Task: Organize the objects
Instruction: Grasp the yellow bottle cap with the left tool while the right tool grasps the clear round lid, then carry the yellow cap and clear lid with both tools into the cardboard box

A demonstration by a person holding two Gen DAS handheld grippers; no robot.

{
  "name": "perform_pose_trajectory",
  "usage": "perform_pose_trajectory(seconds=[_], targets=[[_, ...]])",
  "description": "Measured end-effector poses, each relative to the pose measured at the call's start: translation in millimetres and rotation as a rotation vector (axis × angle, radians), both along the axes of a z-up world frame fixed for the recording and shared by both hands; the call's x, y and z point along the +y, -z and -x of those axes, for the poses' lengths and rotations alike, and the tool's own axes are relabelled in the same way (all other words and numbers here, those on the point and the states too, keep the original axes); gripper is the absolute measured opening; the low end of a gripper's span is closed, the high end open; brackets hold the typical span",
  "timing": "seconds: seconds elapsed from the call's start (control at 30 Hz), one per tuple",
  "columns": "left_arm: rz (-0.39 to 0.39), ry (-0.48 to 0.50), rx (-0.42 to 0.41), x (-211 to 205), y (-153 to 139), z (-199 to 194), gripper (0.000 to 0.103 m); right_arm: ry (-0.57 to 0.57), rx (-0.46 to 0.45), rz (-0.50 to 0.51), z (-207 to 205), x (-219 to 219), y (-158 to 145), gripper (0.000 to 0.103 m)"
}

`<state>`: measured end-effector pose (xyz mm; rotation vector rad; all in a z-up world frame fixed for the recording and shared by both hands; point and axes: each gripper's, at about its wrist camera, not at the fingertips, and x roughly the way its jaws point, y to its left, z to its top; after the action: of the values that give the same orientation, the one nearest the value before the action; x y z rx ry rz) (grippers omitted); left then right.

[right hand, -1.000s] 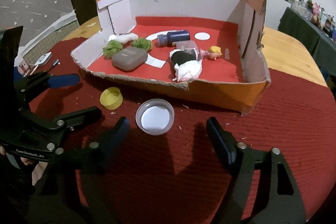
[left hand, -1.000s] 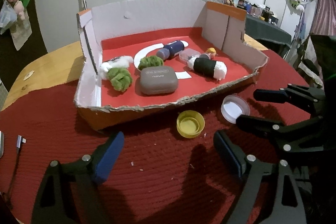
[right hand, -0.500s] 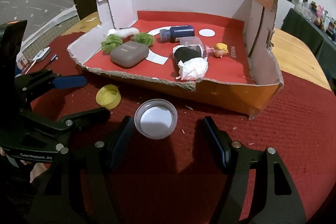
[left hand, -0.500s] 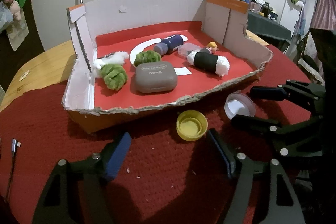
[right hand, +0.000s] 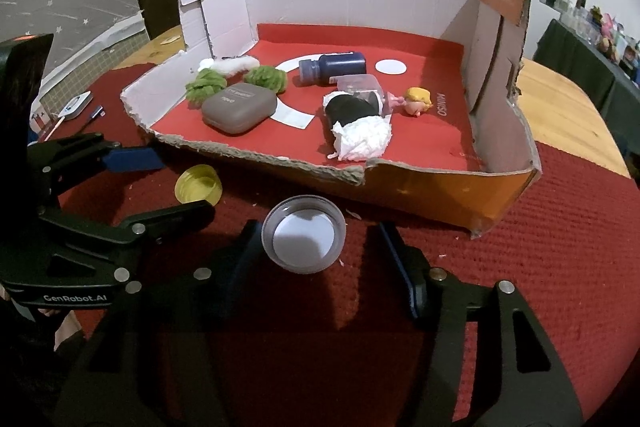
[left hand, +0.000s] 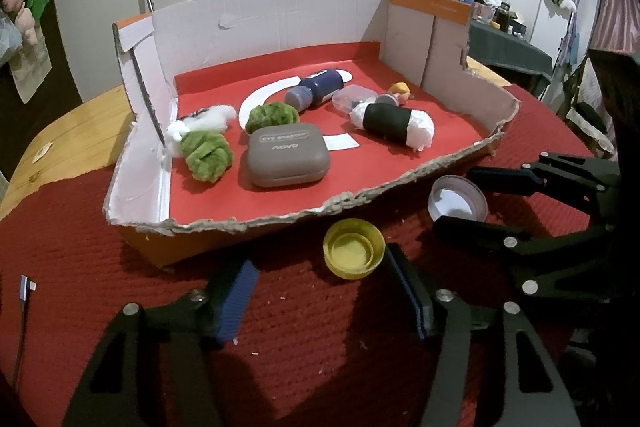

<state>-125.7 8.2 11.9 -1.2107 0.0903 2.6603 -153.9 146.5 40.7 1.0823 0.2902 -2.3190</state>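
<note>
- Torn cardboard box (left hand: pixel 420 171) sits on the red-clothed bench (right hand: pixel 560 247), beyond both jaws.
- Right gripper (right hand: pixel 316 255): jaws closing around the clear lid (right hand: pixel 304 233), not yet pressing it.
- Left gripper (left hand: pixel 320 291): jaws closing; yellow cap (left hand: pixel 354 254) lies touching the right jaw, ungripped.

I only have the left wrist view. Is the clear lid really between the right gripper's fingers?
Observer: Yes. In the right wrist view the clear lid lies between the closing fingers of the right gripper, with a gap on its right side.
Operator: Anything printed on the box floor?
Observer: "MINISO" on the box floor, beside the doll head.
Operator: What lies left of the box?
Observer: A small card and a pen on the red mat.
</note>
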Motion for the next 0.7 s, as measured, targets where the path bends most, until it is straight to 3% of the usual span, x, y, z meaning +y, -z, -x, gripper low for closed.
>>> perform_pose_trajectory(seconds=[0.13, 0.27, 0.37, 0.7], targets=[[-0.003, 0.012, 0.004, 2.3, -1.2, -0.6, 0.053, -0.004, 0.004, -0.002, -1.0, -1.7, 0.3, 0.05], [0.014, 0.029, 0.013, 8.3, -1.0, -2.2, 0.043, 0.005, 0.001, 0.005, -0.3, 0.0, -0.4, 0.04], [0.002, 0.041, 0.011, 9.7, -2.0, -2.6, 0.031, 0.005, -0.002, 0.006, -1.3, 0.5, -0.7, 0.04], [0.001, 0.051, 0.017, 12.5, -3.8, -10.4, 0.031, -0.006, -0.013, 0.019, -8.6, 0.0, -2.6, 0.04]])
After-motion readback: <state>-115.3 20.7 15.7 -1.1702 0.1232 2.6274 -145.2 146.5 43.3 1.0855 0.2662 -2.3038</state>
